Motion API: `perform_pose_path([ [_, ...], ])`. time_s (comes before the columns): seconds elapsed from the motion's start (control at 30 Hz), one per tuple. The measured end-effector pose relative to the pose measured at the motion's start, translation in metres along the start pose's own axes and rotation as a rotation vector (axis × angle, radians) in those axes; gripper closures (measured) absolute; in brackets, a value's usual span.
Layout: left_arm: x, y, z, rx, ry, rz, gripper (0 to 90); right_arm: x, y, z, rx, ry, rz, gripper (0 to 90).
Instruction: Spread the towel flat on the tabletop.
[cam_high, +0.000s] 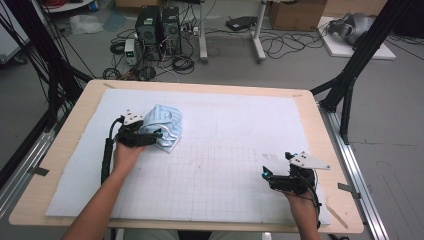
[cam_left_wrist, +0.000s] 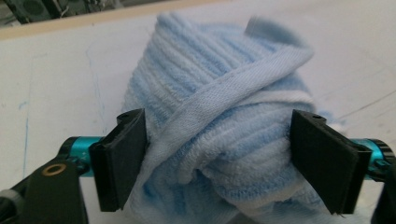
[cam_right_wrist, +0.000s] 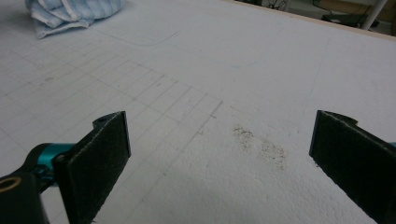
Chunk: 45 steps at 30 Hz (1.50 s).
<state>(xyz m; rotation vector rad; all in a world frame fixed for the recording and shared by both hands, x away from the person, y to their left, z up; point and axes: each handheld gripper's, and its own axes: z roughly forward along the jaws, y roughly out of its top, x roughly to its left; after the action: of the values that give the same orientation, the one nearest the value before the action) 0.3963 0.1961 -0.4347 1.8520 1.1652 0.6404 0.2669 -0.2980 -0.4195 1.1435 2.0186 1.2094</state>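
The left gripper (cam_left_wrist: 217, 161) straddles the bunched blue towel (cam_left_wrist: 219, 121) on the desk's (cam_high: 320, 125) far left, pads wide and barely touching it, while the right gripper (cam_right_wrist: 219, 163) rests open, well apart.

I see a wooden table (cam_high: 65, 150) w/ a white foam mat (cam_high: 240, 125) covering most of its top; a pencil grid (cam_high: 210, 175) fills the mat's near half, and a dark smudge (cam_right_wrist: 261, 144) sits near the right edge. Beyond the far edge, on the floor: two black PC towers (cam_high: 159, 27), tangled cables (cam_high: 182, 62), a cardboard box (cam_high: 297, 14).
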Motion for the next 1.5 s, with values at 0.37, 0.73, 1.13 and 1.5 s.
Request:
perform_pose_path([
  [0.37, -0.007, 0.006, -0.006, 0.0, -0.189, 0.031, 67.8, -0.001, 0.0, 0.001, -0.001, 0.01, 0.009, 4.4],
  [0.73, -0.061, 0.013, -0.011, -0.03, -0.463, 0.099, 68.1, -0.002, 0.0, 0.002, -0.001, 0.009, 0.012, 4.5],
  [1.13, -0.108, 0.018, -0.009, -0.047, -0.622, 0.123, 68.1, -0.003, -0.001, 0.002, 0.009, 0.013, 0.022, 4.5],
  [1.5, -0.129, 0.021, -0.008, -0.04, -0.6, 0.171, 57.7, -0.004, -0.002, 0.003, 0.013, 0.015, 0.024, 4.5],
])
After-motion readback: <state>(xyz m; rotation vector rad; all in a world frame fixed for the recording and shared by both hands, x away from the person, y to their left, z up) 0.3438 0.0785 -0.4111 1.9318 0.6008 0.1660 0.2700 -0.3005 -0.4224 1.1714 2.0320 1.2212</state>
